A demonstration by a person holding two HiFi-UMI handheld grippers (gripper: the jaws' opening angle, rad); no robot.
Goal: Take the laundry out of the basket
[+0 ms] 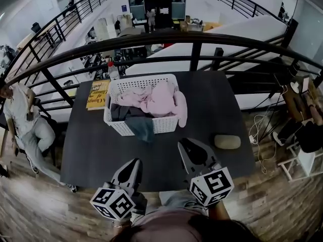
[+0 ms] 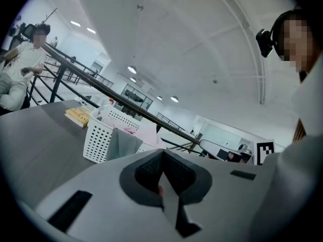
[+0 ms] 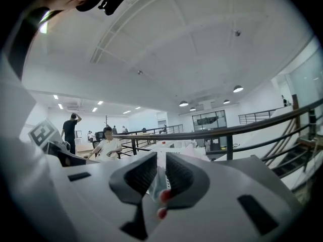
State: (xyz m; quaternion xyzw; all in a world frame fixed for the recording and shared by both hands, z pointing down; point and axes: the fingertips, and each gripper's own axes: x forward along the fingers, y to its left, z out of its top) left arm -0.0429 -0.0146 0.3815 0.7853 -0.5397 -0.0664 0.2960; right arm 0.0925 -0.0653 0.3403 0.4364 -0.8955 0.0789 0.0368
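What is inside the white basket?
Pink clothes on top, a dark garment at the left, a grey-blue cloth hanging over the basket's front wall. Anything beneath them is covered.

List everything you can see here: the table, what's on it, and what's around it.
table: one, dark grey, in front of the railing
basket: one, white with holes, back middle of the table
pink clothes: a heap, pink, on top in the basket
dark clothes: a few, grey, left side of the basket
cloth: one, blue-grey, hanging over the basket's front wall
book: one, yellow, left of the basket
bottle: one, red cap, behind the book
oval thing: one, beige, right side of the table
railing: one, black, behind the table
seated person: one, light clothes, left of the table
left hand-held gripper: grey, near edge, jaws together, empty
right hand-held gripper: grey, near edge, jaws slightly apart, empty
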